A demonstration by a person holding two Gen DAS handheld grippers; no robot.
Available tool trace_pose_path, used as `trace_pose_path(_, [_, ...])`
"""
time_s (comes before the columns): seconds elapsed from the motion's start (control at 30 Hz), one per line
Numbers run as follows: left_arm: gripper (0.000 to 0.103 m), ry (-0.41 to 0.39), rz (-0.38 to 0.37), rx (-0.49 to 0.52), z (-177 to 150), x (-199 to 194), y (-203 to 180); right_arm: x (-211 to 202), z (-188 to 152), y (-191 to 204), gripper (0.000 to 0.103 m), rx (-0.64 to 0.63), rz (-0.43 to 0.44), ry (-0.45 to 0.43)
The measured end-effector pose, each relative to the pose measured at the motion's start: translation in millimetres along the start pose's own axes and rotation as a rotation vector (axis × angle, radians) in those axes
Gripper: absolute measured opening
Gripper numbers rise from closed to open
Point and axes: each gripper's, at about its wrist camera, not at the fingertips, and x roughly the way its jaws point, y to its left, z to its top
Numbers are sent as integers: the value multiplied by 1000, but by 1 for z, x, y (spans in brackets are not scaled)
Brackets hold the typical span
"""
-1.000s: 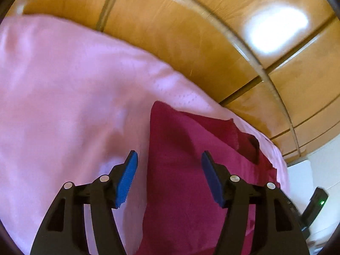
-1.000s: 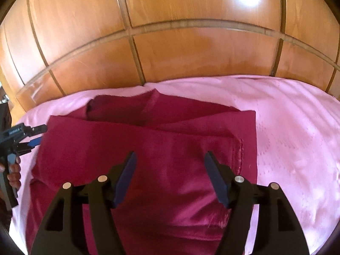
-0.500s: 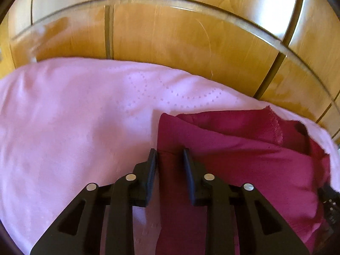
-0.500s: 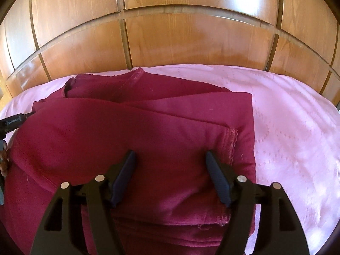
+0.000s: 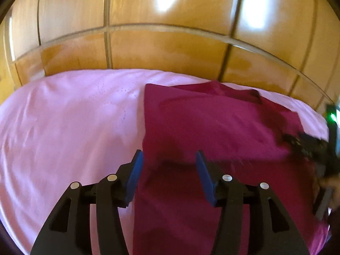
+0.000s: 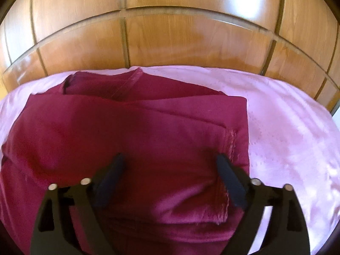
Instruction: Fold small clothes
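A dark red garment [image 5: 212, 127] lies folded in layers on a pink sheet [image 5: 74, 116]. My left gripper [image 5: 169, 159] is open, its blue pads astride the garment's left edge, holding nothing. In the right wrist view the same garment [image 6: 138, 131] fills the middle, with a stitched hem [image 6: 230, 140] near its right edge. My right gripper [image 6: 170, 163] is open over the garment's near right part, empty. The right gripper's body and a hand [image 5: 327, 182] show blurred at the right of the left wrist view.
The pink sheet [image 6: 286, 127] covers a soft surface that ends at a glossy wooden panelled wall [image 5: 170, 48], also behind in the right wrist view [image 6: 180, 38]. A device with a green light [image 5: 332, 116] sits at the far right edge.
My left gripper was open, shut on the garment's left edge half a second ago, and is open again now. The right gripper has moved closer, down over the garment.
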Motion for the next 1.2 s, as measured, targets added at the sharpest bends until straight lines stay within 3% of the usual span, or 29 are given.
trace_pose_path(0.2, [51,-14,-21,33,-34,-36,-6,-32,-25,3,94,-19,18,-2])
trace_pose_path(0.43, [51,-6,-39,8,-56,-57,0,-63,-56,-1,95,-40,64,78])
trace_pose_path(0.9, [51,34,-18,-9,-91,-76,20,-109,-115,-52,95,114,97,121])
trace_pose_path(1.1, [51,97,-31,-30,-117,-84,36,-128,-152,-76,93,190,214,197])
trace_pose_path(1.2, [51,134,-81,-40,-131,-93,43,-143,-170,-77,81,168,273,230])
